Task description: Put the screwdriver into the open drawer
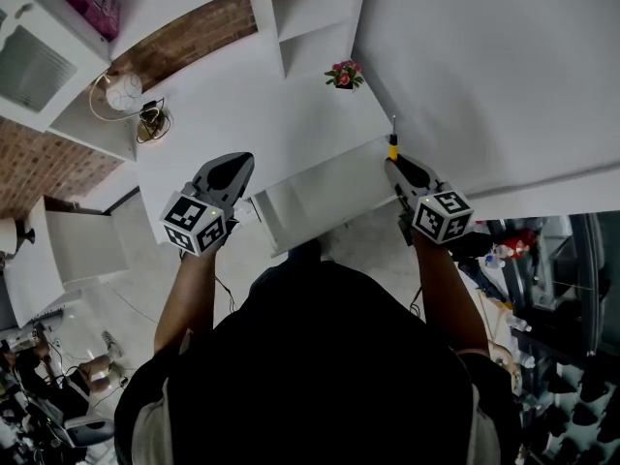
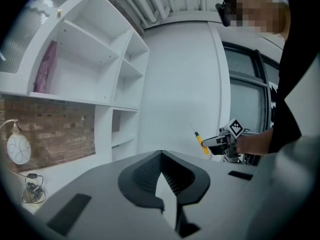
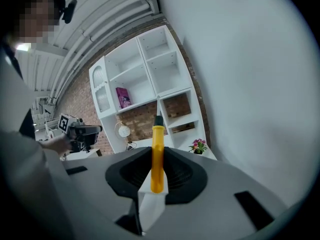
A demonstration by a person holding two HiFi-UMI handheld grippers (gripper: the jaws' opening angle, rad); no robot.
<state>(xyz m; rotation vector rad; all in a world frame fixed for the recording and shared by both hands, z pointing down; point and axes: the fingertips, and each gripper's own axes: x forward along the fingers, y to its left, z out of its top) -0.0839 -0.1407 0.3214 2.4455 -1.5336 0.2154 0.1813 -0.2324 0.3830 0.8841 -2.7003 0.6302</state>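
Right claw (image 3: 157, 170) clamped on the screwdriver (image 3: 157, 156), gripping its yellow handle. The long axis runs straight out along the jaws, tip pointing far. It is held in the air at the right edge of the open drawer (image 1: 325, 200), which lies just left of it under the bench (image 1: 242, 105). Left claw (image 2: 161, 159) closed, empty, slightly farther off.

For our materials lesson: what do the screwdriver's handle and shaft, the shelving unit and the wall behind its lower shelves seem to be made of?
Screwdriver: the handle is probably plastic, smooth even yellow with a black collar; the shaft is likely metal, thin and grey.
Shelving unit: looks like white painted or laminated board, with flat matte panels.
Wall: brick, reddish courses with pale mortar lines.
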